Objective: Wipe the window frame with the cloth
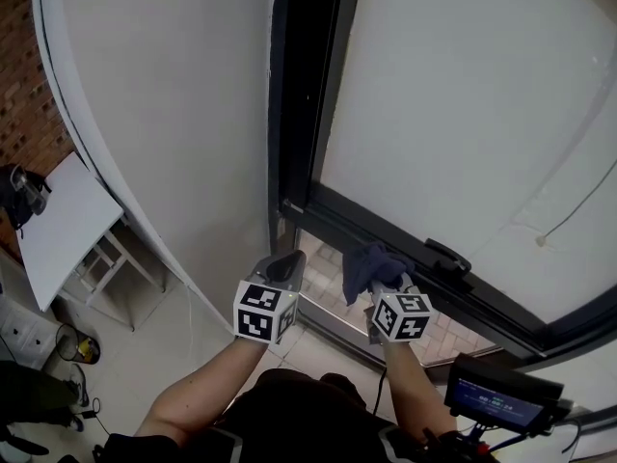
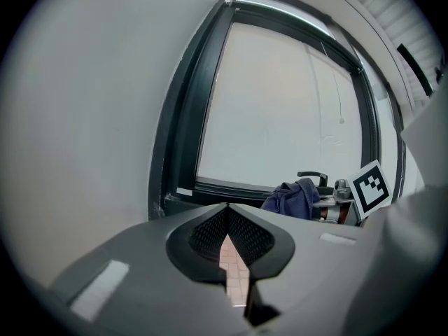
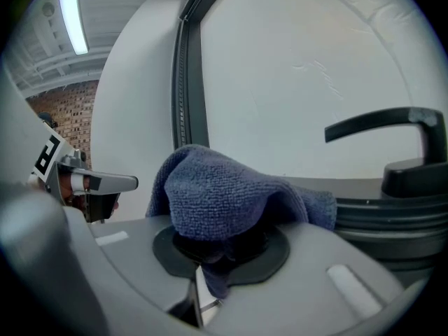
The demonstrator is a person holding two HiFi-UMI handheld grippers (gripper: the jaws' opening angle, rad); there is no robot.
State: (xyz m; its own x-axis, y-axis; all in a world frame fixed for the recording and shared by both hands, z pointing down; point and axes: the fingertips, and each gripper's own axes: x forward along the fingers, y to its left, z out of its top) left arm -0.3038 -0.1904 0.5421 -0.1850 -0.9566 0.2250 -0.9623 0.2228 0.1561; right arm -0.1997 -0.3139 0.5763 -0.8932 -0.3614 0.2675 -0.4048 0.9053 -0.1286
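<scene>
The right hand-held gripper (image 1: 384, 283) is clamped on the blue cloth (image 1: 369, 262), low in the centre of the head view, at the bottom rail of the dark window frame (image 1: 292, 114) and near its handle (image 1: 445, 256). The left hand-held gripper (image 1: 284, 266) sits just to its left, jaws closed together on nothing.

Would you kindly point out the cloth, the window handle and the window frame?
cloth (image 3: 217, 187): right gripper view, on its bunched top fold.
window handle (image 3: 381, 121): right gripper view, mid-lever.
window frame (image 1: 304, 95): head view, on the dark upright bar.
</scene>
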